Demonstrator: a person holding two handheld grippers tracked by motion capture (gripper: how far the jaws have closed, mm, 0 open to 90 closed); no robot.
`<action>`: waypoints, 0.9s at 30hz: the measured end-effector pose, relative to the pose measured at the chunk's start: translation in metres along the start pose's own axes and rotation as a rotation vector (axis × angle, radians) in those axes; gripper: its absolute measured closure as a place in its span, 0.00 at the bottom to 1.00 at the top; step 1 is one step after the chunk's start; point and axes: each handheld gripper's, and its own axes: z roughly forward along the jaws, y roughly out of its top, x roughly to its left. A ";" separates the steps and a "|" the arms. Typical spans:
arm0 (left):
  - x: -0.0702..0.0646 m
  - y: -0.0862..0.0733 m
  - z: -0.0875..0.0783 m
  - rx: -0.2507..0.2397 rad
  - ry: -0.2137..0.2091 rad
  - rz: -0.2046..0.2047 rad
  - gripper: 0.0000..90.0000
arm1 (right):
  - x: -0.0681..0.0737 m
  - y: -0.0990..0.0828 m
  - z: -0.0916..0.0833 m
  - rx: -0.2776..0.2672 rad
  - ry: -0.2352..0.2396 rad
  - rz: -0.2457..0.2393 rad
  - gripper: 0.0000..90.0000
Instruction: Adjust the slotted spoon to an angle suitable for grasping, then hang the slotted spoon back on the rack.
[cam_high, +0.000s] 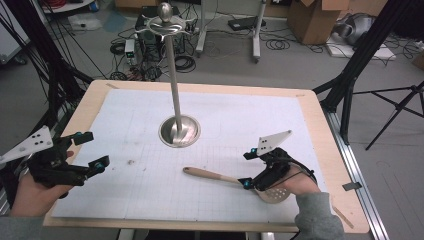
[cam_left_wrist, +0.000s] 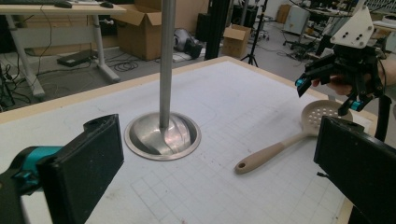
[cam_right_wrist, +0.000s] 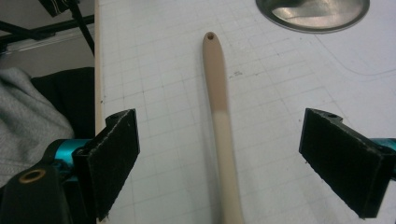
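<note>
**Spoon down on the mat, jaws wide above the handle**

On the white gridded mat (cam_high: 150, 115), near the middle, a tall metal stand (cam_high: 176, 100) with hooks at the top. Nearer the front right, the slotted spoon (cam_high: 225, 179) lying flat, perforated bowl toward the right edge, handle hole pointing toward the stand's base.

Right gripper (cam_high: 248, 169) poised over the handle near the bowl, jaws spread wide, handle running between the pads without contact. Left gripper (cam_high: 89, 149) well apart at the left edge, jaws likewise wide, nothing between.

Step judged: spoon lying free, no grip on it. Next likely: lowering, centring and closing on the handle, or backing away.
</note>
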 end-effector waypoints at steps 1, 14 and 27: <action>0.000 0.000 0.001 0.002 -0.002 0.001 0.02 | 0.000 -0.002 -0.001 0.000 -0.003 0.002 0.14; -0.003 0.000 0.017 0.015 -0.035 0.001 0.02 | 0.003 -0.013 -0.003 0.028 0.013 0.024 0.15; -0.004 -0.001 0.017 0.025 -0.046 0.004 0.02 | 0.002 -0.012 0.005 0.074 0.010 -0.006 0.16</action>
